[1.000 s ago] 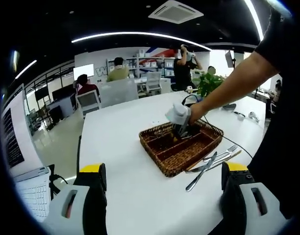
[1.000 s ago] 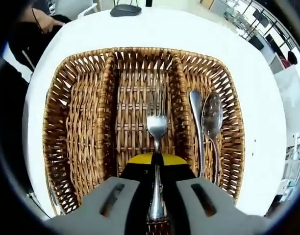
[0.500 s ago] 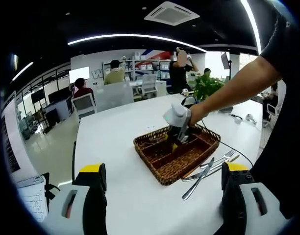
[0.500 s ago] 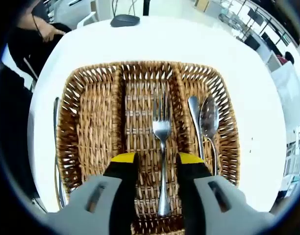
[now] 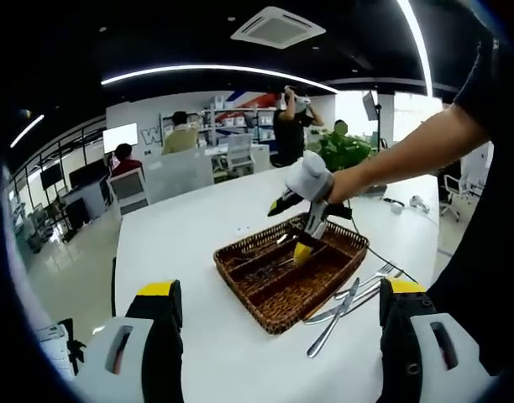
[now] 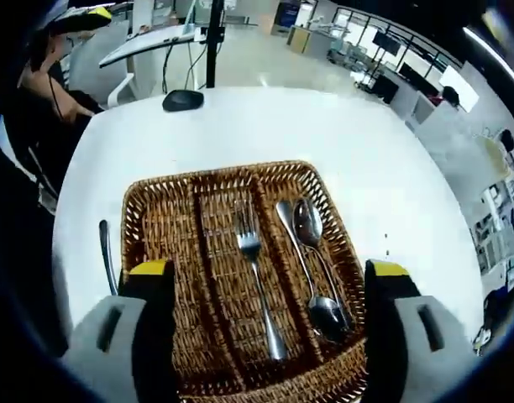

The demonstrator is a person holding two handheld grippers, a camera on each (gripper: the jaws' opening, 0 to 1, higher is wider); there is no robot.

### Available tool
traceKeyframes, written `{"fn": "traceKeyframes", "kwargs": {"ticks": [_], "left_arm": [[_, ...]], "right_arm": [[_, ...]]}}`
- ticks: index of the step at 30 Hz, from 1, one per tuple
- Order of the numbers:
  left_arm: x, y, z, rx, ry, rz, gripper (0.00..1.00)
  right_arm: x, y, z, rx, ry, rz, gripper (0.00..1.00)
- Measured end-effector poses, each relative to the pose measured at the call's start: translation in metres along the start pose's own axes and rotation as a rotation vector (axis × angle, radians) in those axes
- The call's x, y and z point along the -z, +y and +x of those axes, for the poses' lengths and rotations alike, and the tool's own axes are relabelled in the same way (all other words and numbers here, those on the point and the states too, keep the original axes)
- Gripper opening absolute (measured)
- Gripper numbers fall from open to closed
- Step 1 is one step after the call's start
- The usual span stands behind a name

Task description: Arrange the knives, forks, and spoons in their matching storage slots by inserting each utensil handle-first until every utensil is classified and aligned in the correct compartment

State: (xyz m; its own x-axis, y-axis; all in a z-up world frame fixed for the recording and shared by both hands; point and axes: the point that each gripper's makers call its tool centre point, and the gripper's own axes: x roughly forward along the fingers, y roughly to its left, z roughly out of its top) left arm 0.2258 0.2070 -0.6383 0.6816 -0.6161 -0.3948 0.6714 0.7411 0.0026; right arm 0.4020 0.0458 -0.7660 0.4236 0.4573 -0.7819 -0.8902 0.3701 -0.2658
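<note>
— Lifted clear now: the right gripper (image 6: pixel 261 294) has let go of the silver fork (image 6: pixel 255 281), jaws wide apart above the brown wicker tray (image 6: pixel 160 197).

— Where's the fork?

— Middle slot, beside two spoons (image 6: pixel 312 269), sorted by type. The left gripper (image 5: pixel 278 336) waits, jaws spread, holding nothing; loose cutlery (image 5: pixel 345 298) lies beside the tray.

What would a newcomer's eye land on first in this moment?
The brown wicker tray in the middle of the white table, seen from above in the right gripper view: a fork lies in its centre slot and two spoons in the slot beside it. The right gripper hangs open over it, while more cutlery waits on the table beside the tray.
</note>
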Motion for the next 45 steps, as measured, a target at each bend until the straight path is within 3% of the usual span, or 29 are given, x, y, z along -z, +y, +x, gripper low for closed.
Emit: {"fn": "traceKeyframes", "kwargs": {"ticks": [3,5,10,15,19,21,25,30,32,36,38,45], "left_arm": [[-0.003,0.003,0.009,0.020,-0.009,0.001,1.00],[-0.007,0.005,0.015,0.032,-0.022,0.004,1.00],[-0.014,0.005,0.028,0.070,-0.038,0.042,1.00],[-0.024,0.010,0.032,0.110,-0.068,0.055,1.00],[-0.022,0.016,0.037,0.131,-0.064,0.072,1.00],[-0.019,0.015,0.038,0.165,-0.056,0.076,1.00],[-0.020,0.015,0.034,0.171,-0.061,0.086,1.00],[-0.023,0.011,0.033,0.160,-0.070,0.069,1.00],[-0.028,0.010,0.030,0.122,-0.080,0.062,1.00],[-0.035,-0.001,0.018,0.087,-0.103,0.045,1.00],[-0.028,-0.001,0.013,0.046,-0.079,0.058,1.00],[-0.021,-0.019,0.002,-0.014,-0.094,0.049,1.00]], "right_arm": [[-0.001,-0.009,-0.014,0.048,-0.036,0.025,1.00],[-0.002,-0.007,-0.026,0.040,-0.068,0.115,1.00],[-0.006,-0.019,-0.067,0.127,-0.169,0.243,1.00],[0.009,-0.011,-0.099,0.194,-0.176,0.297,1.00],[0.016,-0.003,-0.124,0.269,-0.219,0.398,1.00],[0.023,0.007,-0.133,0.277,-0.215,0.401,1.00],[0.036,0.020,-0.153,0.313,-0.219,0.441,1.00],[0.047,0.026,-0.185,0.359,-0.263,0.428,1.00],[0.053,0.026,-0.200,0.369,-0.276,0.432,1.00],[0.062,0.031,-0.231,0.380,-0.355,0.516,1.00],[0.073,0.036,-0.240,0.379,-0.338,0.511,1.00],[0.099,0.045,-0.265,0.415,-0.360,0.478,1.00]]}}
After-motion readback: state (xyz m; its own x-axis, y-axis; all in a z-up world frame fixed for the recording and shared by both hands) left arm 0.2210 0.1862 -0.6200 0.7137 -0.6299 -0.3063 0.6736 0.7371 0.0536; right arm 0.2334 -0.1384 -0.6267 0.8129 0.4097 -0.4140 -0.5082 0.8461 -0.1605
